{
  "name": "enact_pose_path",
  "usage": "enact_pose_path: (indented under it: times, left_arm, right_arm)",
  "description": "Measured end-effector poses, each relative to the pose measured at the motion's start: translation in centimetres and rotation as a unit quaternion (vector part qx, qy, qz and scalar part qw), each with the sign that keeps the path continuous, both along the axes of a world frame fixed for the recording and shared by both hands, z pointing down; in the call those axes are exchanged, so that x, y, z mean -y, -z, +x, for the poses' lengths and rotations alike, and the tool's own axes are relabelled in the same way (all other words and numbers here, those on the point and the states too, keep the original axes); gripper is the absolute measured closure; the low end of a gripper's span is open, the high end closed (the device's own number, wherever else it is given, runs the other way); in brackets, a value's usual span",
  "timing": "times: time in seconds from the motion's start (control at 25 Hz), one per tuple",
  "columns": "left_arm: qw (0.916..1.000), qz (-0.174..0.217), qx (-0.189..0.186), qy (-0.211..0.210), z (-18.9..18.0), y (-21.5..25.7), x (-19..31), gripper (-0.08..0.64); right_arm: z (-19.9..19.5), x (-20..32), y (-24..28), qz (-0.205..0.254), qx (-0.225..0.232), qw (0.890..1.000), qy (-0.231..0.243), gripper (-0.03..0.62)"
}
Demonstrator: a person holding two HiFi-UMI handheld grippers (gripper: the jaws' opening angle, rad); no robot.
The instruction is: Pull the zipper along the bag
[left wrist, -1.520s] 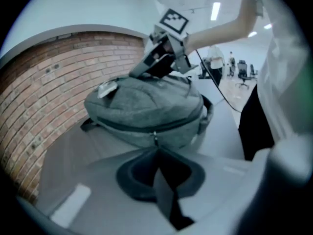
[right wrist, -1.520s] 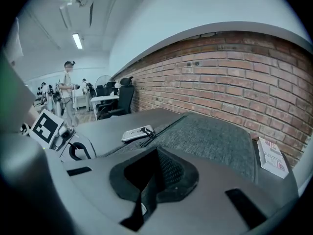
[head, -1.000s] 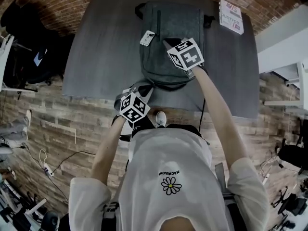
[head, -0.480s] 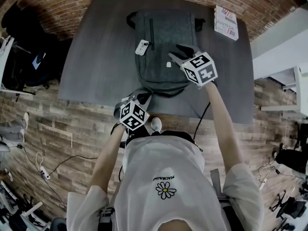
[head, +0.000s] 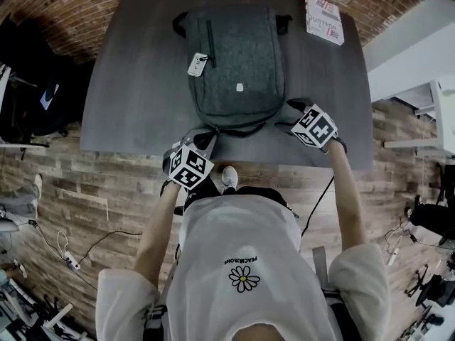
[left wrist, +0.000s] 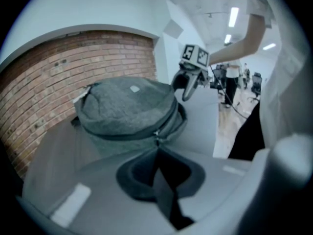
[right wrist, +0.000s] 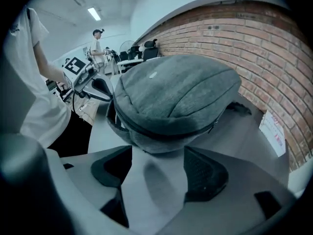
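A grey felt backpack (head: 238, 55) lies flat on the dark desk (head: 135, 84), front up, with its rounded end toward the near edge. The dark zipper (left wrist: 172, 123) curves round that end. Its metal pull (left wrist: 157, 136) is pinched in the closed left tongs (left wrist: 157, 152).

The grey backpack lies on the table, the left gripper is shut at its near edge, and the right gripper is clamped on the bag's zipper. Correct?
Not quite. The right gripper is open, not clamped on the zipper: its jaws have just been opening, with only bare table between them, as the right gripper view shows. The rest holds.
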State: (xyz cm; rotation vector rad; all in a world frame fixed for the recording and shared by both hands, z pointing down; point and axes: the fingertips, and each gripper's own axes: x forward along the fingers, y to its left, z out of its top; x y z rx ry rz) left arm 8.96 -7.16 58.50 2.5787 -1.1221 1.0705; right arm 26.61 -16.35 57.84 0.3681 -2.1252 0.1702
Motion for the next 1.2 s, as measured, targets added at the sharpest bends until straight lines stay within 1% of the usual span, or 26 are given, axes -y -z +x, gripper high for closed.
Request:
enact_pose_path:
  times: [0.08, 0.16, 0.24, 0.36, 0.48, 0.56, 0.64, 0.72, 0.76, 0.8, 0.84, 0.88, 0.92, 0.96, 1.0, 1.04, 1.08, 1.12, 1.2]
  left_arm:
    - [1.0000, -0.001, -0.001, 0.002, 0.2, 0.1, 0.0, 0.551]
    - [1.0000, -0.002, -0.002, 0.005, 0.1, 0.2, 0.0, 0.551]
    - [0.9998, -0.004, -0.004, 0.017, -0.6, 0.1, -0.1, 0.551]
    - [0.9988, -0.010, -0.005, 0.049, -2.6, 0.2, -0.6, 0.551]
    - [0.9962, -0.015, -0.007, 0.086, -5.9, 0.6, -1.0, 0.551]
    - [0.9954, -0.018, 0.006, 0.094, -8.0, 0.9, -1.4, 0.549]
    - [0.9961, -0.021, 0.018, 0.084, -9.1, 1.3, -1.8, 0.548]
    - [0.9982, -0.026, 0.016, 0.052, -8.7, 1.7, -2.5, 0.548]
    - [0.9993, -0.027, 0.016, 0.021, -7.6, 1.8, -3.1, 0.554]
    - [0.9992, -0.027, 0.026, -0.015, -6.0, 1.6, -3.7, 0.555]
    - [0.9977, -0.024, 0.047, -0.042, -4.3, 1.1, -4.2, 0.555]
    - [0.9964, -0.019, 0.069, -0.046, -3.0, 0.6, -4.5, 0.555]
    - [0.9970, -0.017, 0.072, -0.024, -2.5, 0.3, -4.5, 0.555]
    - [0.9983, -0.020, 0.052, 0.017, -2.7, 0.4, -4.4, 0.555]
    - [0.9975, -0.023, 0.021, 0.064, -3.4, 0.7, -4.3, 0.555]
    - [0.9943, -0.020, -0.001, 0.105, -4.6, 1.1, -4.2, 0.555]
    - [0.9901, -0.010, -0.006, 0.140, -6.2, 1.6, -4.0, 0.555]
    - [0.9850, 0.008, 0.000, 0.172, -8.1, 2.1, -3.7, 0.554]
    - [0.9693, 0.056, 0.010, 0.239, -12.4, 3.3, -2.4, 0.552]
  right_arm:
    - [-0.9, -0.2, -1.1, -0.006, 0.010, 1.000, -0.006, 0.281]
    - [-1.6, -0.2, -1.3, -0.001, 0.014, 1.000, -0.009, 0.293]
    - [-2.1, -0.5, -1.1, 0.002, 0.014, 1.000, -0.002, 0.310]
    - [-3.6, -1.7, -1.1, 0.015, 0.004, 0.999, 0.030, 0.383]
    - [-6.2, -3.5, -1.2, 0.027, -0.001, 0.997, 0.072, 0.421]
    - [-8.1, -4.5, -1.3, 0.031, -0.002, 0.995, 0.093, 0.439]
    - [-9.4, -5.3, -1.5, 0.034, -0.008, 0.994, 0.102, 0.446]
    - [-10.3, -5.8, -1.7, 0.032, -0.008, 0.994, 0.100, 0.448]
    - [-10.8, -6.0, -1.8, 0.032, -0.002, 0.995, 0.097, 0.448]
    - [-11.6, -6.2, -1.7, 0.031, 0.009, 0.995, 0.096, 0.450]
    - [-12.6, -6.6, -1.5, 0.031, 0.023, 0.995, 0.095, 0.464]
    - [-13.8, -7.1, -1.2, 0.032, 0.036, 0.994, 0.096, 0.498]
    - [-14.9, -7.6, -0.9, 0.034, 0.046, 0.994, 0.099, 0.530]
    - [-15.8, -8.0, -0.7, 0.037, 0.050, 0.993, 0.101, 0.529]
    - [-16.5, -8.2, -0.6, 0.038, 0.051, 0.993, 0.100, 0.526]
    - [-16.9, -8.3, -0.6, 0.038, 0.053, 0.993, 0.096, 0.510]
    - [-17.1, -8.3, -0.7, 0.035, 0.055, 0.994, 0.090, 0.502]
    - [-17.1, -8.2, -0.8, 0.031, 0.059, 0.994, 0.085, 0.503]
    - [-17.0, -8.1, -0.8, 0.026, 0.065, 0.994, 0.079, 0.503]
